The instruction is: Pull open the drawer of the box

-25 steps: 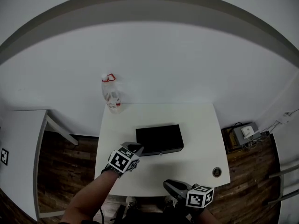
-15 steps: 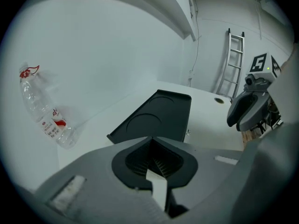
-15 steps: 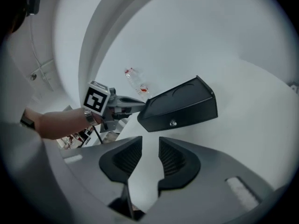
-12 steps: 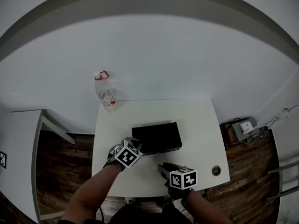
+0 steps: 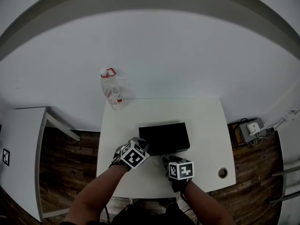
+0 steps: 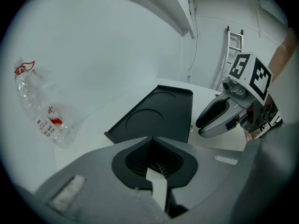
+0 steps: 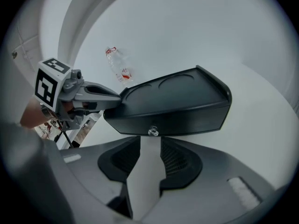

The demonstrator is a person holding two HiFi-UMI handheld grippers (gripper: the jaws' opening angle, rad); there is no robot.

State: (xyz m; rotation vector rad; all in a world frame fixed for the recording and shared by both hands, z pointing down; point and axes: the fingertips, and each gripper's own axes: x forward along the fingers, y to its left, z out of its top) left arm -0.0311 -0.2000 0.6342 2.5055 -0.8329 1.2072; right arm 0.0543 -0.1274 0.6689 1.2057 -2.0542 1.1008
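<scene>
- Knob [image 7: 153, 131] sits dead ahead of the right gripper [image 7: 150, 144], just beyond its fingertips and in line with the gap. This is the nearer tool by far.
- Its jaws stand apart and grip nothing; only white table [image 5: 206, 121] shows between them.
- The black box [image 5: 164, 137] lies mid-table with its long axis running left to right. Its drawer front [image 7: 187, 119] faces the person, so the pull should come straight back toward the body.
- The drawer looks fully shut, flush with the box.
- The left gripper [image 6: 150, 146] is at the box's near left corner, tips closed together on nothing. From the right gripper view it seems to touch that corner, likely bracing it.
- A plastic bottle [image 5: 112, 92] stands well apart at the far left corner.
- Next call: ease forward, close on the knob.
</scene>
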